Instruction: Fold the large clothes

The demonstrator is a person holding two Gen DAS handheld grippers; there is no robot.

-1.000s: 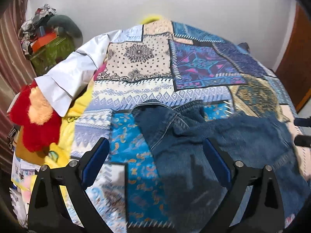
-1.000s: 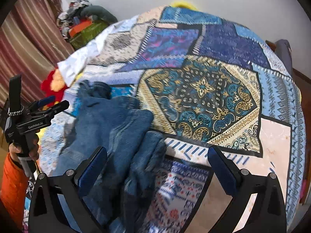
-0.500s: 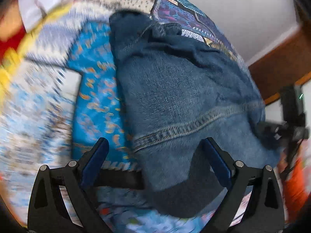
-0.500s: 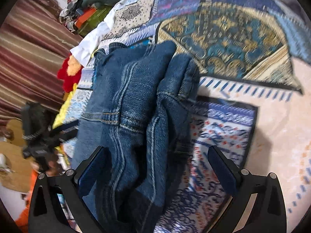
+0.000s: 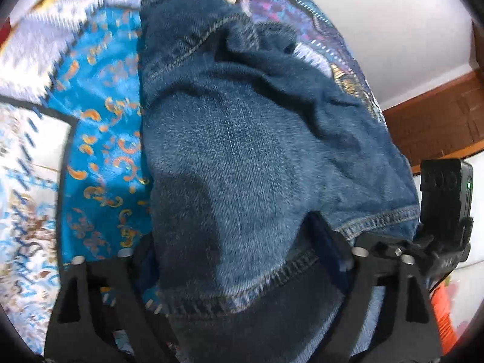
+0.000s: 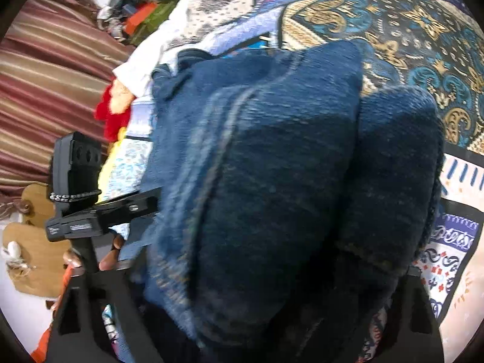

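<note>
A pair of dark blue jeans (image 5: 242, 151) lies crumpled on the patterned bedspread (image 5: 99, 139). In the left wrist view my left gripper (image 5: 236, 254) is down at the near edge of the denim, its jaws wide apart with the hem bulging between them. In the right wrist view the jeans (image 6: 287, 181) fill the frame, and my right gripper (image 6: 257, 275) also has its jaws apart with thick denim folds between them; its fingertips are hidden by the cloth. The left gripper also shows in the right wrist view (image 6: 99, 208), held by a hand.
A white cloth (image 6: 136, 69), a red and orange plush toy (image 6: 113, 109) and a heap of clothes (image 6: 142, 9) lie along the bed's far left side. A striped curtain (image 6: 51, 84) hangs behind them. A wooden door (image 5: 438, 115) and white wall stand past the bed.
Both grippers have dropped down and pushed forward onto the jeans, so the denim now bulges between the jaws of each. The jaws have stayed apart.
</note>
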